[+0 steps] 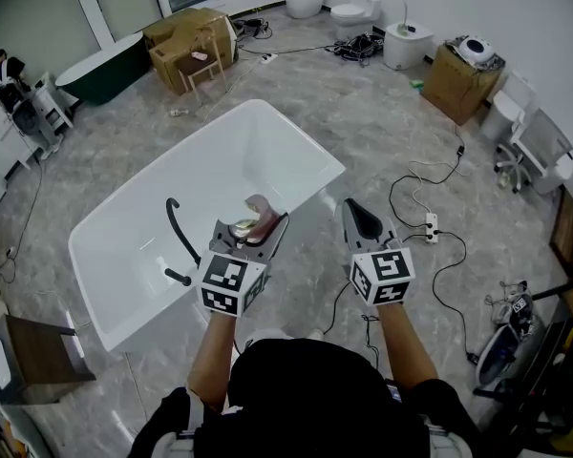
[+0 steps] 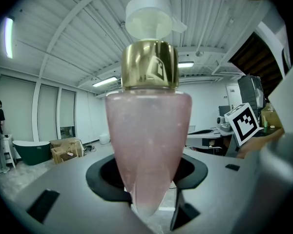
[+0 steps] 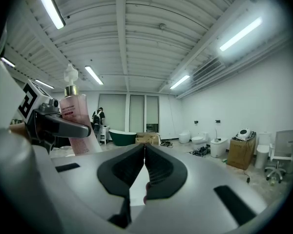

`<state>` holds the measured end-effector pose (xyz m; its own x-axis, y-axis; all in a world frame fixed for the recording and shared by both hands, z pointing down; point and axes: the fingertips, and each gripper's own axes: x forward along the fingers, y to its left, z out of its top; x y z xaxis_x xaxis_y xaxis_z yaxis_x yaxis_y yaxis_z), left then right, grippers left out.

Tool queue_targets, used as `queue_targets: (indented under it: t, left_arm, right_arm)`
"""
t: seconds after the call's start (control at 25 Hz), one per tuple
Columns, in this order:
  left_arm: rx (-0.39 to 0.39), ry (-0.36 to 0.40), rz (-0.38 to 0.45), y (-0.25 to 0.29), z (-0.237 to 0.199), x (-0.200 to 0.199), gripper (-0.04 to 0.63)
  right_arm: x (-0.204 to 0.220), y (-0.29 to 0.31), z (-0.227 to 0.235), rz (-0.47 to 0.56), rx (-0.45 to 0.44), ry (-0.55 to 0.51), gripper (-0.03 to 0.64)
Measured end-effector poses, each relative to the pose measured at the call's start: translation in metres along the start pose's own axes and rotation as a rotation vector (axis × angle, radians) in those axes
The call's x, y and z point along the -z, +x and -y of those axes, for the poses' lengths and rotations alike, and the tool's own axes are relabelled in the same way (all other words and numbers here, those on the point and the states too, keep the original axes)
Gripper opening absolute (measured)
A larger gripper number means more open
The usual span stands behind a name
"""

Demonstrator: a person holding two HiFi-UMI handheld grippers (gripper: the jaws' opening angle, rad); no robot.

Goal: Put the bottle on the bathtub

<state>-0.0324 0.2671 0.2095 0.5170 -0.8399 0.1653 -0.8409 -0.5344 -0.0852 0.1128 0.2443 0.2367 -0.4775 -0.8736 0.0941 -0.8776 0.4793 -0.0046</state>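
Observation:
A pink bottle (image 1: 264, 211) with a gold collar and a white pump top is held over the near rim of the white bathtub (image 1: 296, 127). My left gripper (image 1: 253, 232) is shut on it. In the left gripper view the bottle (image 2: 149, 150) stands upright and fills the centre, with the left gripper (image 2: 149, 182) clamped on its tapered lower end. My right gripper (image 1: 361, 219) hovers just right of the tub's corner, shut and empty. In the right gripper view its jaws (image 3: 144, 155) meet, and the bottle (image 3: 77, 123) shows at the left.
A black faucet (image 1: 179, 227) rises from the tub's near left rim. Cables and a power strip (image 1: 430, 227) lie on the floor to the right. Cardboard boxes (image 1: 191, 46), a dark green tub (image 1: 100, 70) and toilets (image 1: 349, 10) stand at the back. A person (image 1: 5, 74) is far left.

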Motion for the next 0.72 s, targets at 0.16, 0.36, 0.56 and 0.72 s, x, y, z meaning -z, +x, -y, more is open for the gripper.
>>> queue_targets:
  t: [0.16,0.36,0.56,0.72]
  left_arm:
    - [-0.010,-0.015,0.000,0.004,0.012,0.004,0.239]
    - [-0.022,-0.016,-0.033,0.008,0.018,0.013,0.239]
    - [-0.031,-0.018,-0.024,0.015,0.015,0.010,0.239]
    - [-0.029,-0.014,-0.018,0.022,0.004,0.008,0.239]
  right_arm:
    - [0.012,-0.008,0.011,-0.018,-0.021,0.003,0.023]
    - [0.016,-0.008,0.015,-0.026,-0.038,0.007,0.023]
    - [0.015,0.001,0.018,-0.024,-0.057,0.001,0.023]
    - [0.013,0.016,0.018,-0.019,-0.059,-0.002,0.023]
